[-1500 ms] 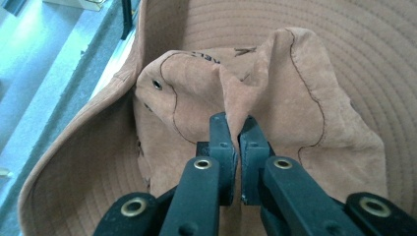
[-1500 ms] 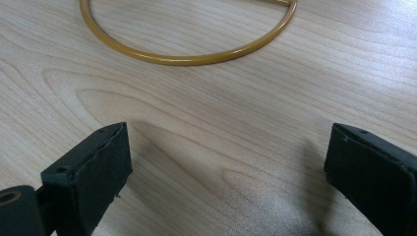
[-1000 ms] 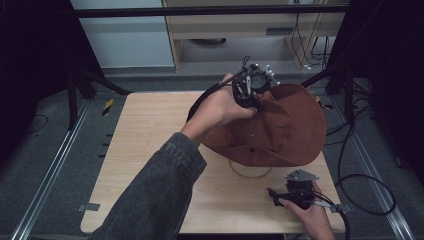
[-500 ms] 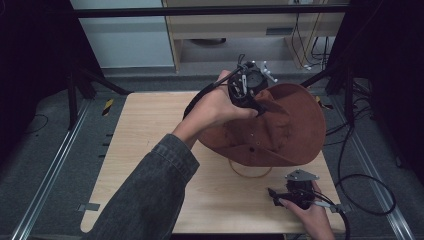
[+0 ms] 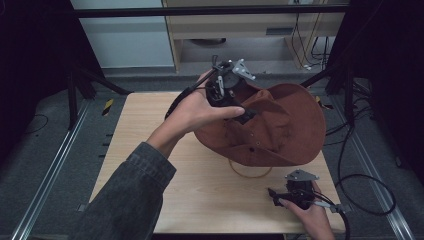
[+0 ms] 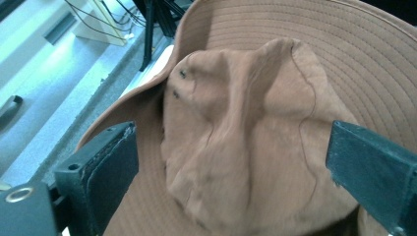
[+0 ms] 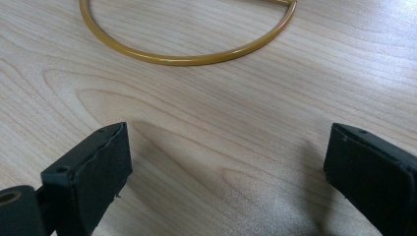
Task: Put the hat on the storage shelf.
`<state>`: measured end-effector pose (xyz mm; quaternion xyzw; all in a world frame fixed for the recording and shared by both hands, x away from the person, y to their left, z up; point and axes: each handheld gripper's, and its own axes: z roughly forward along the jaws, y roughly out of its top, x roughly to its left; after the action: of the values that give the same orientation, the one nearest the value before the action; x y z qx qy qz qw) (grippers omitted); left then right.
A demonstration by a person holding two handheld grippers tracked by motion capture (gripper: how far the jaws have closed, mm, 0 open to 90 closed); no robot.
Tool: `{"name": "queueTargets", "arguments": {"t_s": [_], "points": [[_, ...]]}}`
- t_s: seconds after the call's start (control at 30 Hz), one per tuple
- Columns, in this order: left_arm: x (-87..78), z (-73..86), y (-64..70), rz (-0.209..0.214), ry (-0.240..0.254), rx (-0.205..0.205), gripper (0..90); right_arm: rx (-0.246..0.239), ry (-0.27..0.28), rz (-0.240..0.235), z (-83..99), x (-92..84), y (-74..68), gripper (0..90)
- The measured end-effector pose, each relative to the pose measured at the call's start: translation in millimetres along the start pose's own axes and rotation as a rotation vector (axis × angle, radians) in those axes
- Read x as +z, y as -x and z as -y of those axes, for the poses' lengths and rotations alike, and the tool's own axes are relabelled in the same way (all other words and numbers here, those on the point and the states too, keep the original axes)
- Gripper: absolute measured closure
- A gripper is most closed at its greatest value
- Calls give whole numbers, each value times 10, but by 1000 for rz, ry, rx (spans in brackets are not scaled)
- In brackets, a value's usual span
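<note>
Left side of the wooden table (image 5: pixel 150 150): bare surface, crossed by the person's left forearm in a dark grey sleeve (image 5: pixel 125 200), which reaches forward and to the right from the near edge.

Left gripper (image 5: pixel 235 102): held in the left hand (image 5: pixel 197 112) above the table's far edge, at the left part of the hat. In the left gripper view its jaws stand wide apart, one to each side of the crown (image 6: pixel 236 142), and clamp nothing; whether they touch the fabric cannot be told.

Brown hat (image 5: pixel 280 127): a wide-brimmed suede piece on the right half of the table, toward the far side. Its long axis runs roughly left to right across the table. The crown is dented and creased and faces up. The far-right brim is tilted upward; the near brim lies low over the table. Two small eyelets (image 6: pixel 178 83) show on the crown's side.

Yellow cord loop (image 5: pixel 250 172): lies flat on the wood just beside the hat's near brim.

Right gripper (image 5: pixel 280 196): held in the right hand (image 5: pixel 310 212) at the near right corner, low over the table. Its jaws are spread, with nothing between them but bare wood; the cord loop lies ahead of them, apart.
</note>
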<state>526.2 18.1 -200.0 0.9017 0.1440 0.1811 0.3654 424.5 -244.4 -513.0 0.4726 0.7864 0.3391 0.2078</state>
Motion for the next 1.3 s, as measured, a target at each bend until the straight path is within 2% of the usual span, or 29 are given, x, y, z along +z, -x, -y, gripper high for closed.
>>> {"name": "queueTargets", "arguments": {"t_s": [0.1,0.23,0.37,0.5,0.57,0.67,0.8,0.87,1.03,1.3], "points": [[-123,123,-33,-21,28,-4,47,0,0,0,0,0,0,43],[-332,379,-92,-40,73,-37,47,-1,0,-1,1,-1,0,43],[-499,694,-142,-73,79,-71,41,-1,0,-1,1,-1,0,43],[-609,1011,-176,-96,71,-95,36,-1,0,-1,1,-1,0,42],[-660,1156,-185,-129,65,-99,33,-1,0,-1,1,-1,0,43],[-715,1395,-193,-146,69,-127,33,-3,1,0,1,-1,1,43],[-727,1645,-187,-153,64,-154,30,-1,1,-1,1,-1,0,42],[-720,1751,-172,-158,56,-155,31,-2,1,-1,1,-1,0,43],[-661,2007,-116,-163,35,-179,31,-1,1,-1,2,-1,0,42],[-392,2469,-37,-173,-57,-221,37,-1,1,-1,1,-1,0,42]]}}
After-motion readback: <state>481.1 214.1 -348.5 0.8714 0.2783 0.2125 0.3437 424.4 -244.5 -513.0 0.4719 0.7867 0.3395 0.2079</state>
